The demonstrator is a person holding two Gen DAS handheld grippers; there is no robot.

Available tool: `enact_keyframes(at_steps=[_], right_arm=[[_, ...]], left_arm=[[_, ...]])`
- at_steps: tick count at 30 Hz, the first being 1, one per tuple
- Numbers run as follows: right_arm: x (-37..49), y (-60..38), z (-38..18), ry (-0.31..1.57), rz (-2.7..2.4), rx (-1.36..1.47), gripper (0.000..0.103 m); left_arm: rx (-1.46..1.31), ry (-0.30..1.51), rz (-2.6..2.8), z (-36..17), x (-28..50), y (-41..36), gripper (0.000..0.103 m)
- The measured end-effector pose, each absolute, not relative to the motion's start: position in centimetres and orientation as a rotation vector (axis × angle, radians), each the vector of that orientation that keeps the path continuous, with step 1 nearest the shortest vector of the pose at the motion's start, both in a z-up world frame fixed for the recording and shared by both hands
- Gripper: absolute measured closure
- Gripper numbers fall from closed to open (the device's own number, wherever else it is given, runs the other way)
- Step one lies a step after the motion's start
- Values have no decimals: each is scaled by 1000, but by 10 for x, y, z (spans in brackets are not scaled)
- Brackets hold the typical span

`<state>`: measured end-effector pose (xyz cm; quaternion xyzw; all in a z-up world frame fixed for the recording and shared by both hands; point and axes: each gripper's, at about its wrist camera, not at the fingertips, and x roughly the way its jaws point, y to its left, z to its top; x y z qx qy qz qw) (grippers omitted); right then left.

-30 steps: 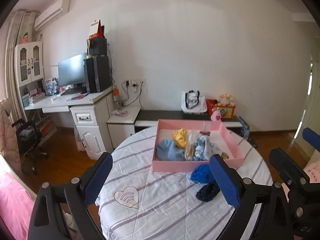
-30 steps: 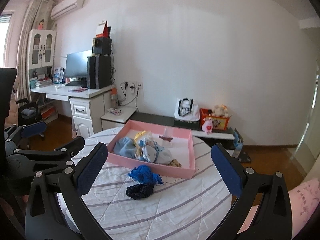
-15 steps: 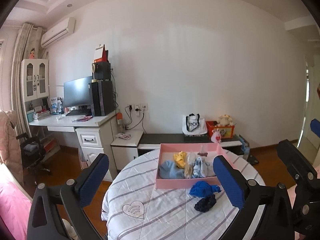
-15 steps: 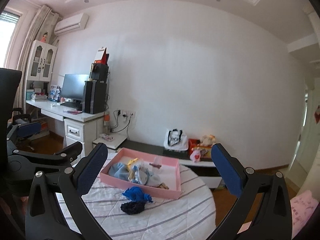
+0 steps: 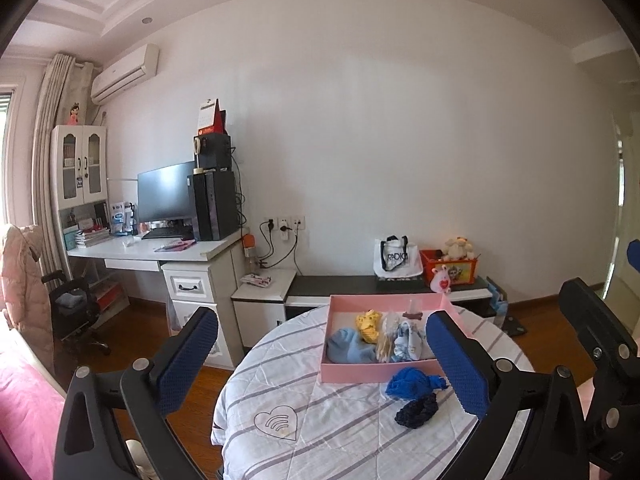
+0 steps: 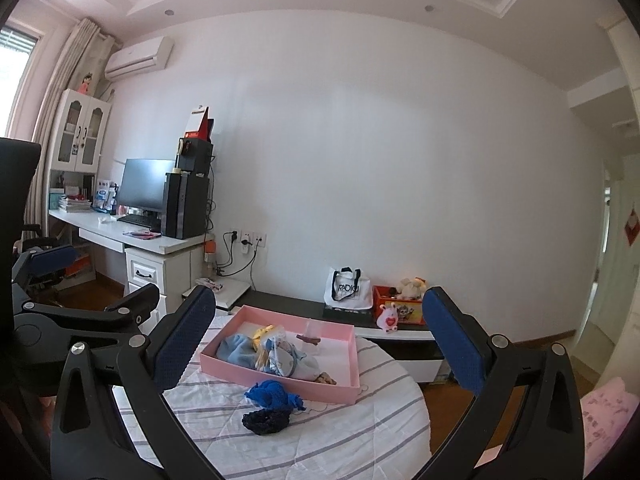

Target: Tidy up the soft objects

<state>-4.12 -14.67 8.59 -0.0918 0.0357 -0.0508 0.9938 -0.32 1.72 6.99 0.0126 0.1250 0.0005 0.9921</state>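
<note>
Blue cloth (image 5: 414, 382) lies between pink tray (image 5: 348, 373) and navy cloth (image 5: 416, 411).

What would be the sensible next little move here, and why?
Probably lower the right hand-held gripper toward the bright blue knit piece. It and the dark navy piece lie on the striped tablecloth outside the pink tray, where other soft items already sit. Both hand-held grippers are open and empty, well above the table; the left hand-held gripper could wait.
</note>
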Motion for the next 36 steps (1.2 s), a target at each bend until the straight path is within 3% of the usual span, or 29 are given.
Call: enact_keyframes(at_steps=[13, 36], right_arm=[[-40, -155, 85, 81, -115, -148, 0], [-8, -158, 66, 201, -105, -138, 0]], left_arm=[[55, 220, 5, 64, -1, 10, 0], [62, 333, -1, 54, 23, 15, 0]])
